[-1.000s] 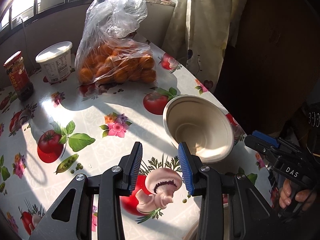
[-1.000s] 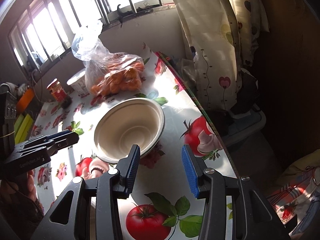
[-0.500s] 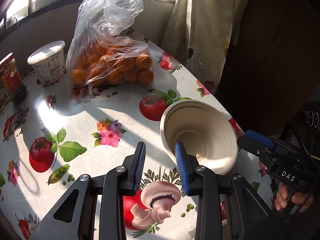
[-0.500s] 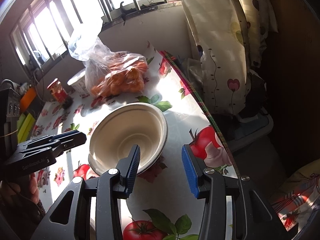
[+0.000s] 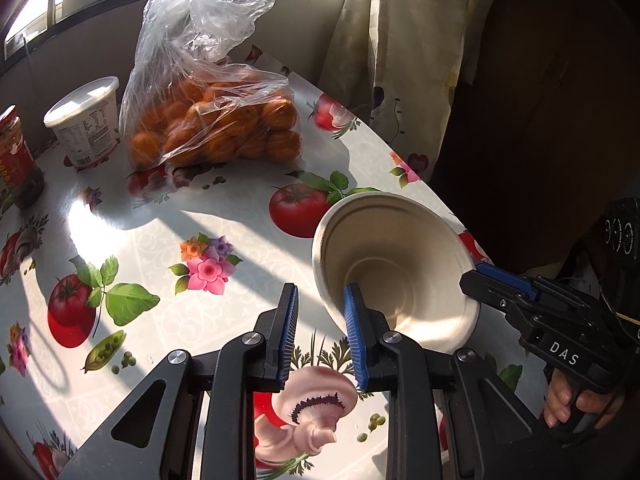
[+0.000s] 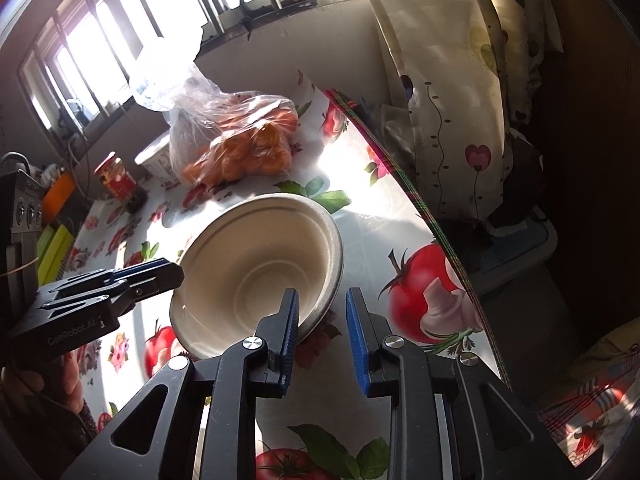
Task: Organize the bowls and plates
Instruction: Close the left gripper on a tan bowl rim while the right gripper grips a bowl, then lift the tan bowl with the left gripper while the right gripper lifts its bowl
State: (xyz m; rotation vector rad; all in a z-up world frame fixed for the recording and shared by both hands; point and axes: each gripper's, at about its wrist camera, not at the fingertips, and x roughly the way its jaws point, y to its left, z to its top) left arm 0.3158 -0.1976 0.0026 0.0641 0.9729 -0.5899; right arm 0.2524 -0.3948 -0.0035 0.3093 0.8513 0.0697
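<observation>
The bowl (image 5: 394, 276) sits near the right edge of the table (image 5: 168, 240), on the cloth with tomatoes and flowers. It is round, so it has no long side. It is tipped: in the left wrist view its open mouth faces up and toward the camera, with the near rim low. Past the table edge on that side hangs a curtain (image 6: 448, 92), and the floor there is dark. The left gripper (image 5: 322, 334) has its fingers apart, not holding anything. Its right finger (image 5: 354, 332) is in front of the near left rim of the bowl, and I cannot tell if it touches. The right gripper (image 6: 322, 330) also has its fingers apart with nothing between them. Its left finger (image 6: 290, 326) reaches over the near rim into the bowl, and the other stays outside. To the left of the bowl the table has open room. Farther back stand a bag of oranges (image 5: 216, 128), a white tub (image 5: 86, 120) and a red jar (image 5: 18, 164), all well apart from the bowl.
</observation>
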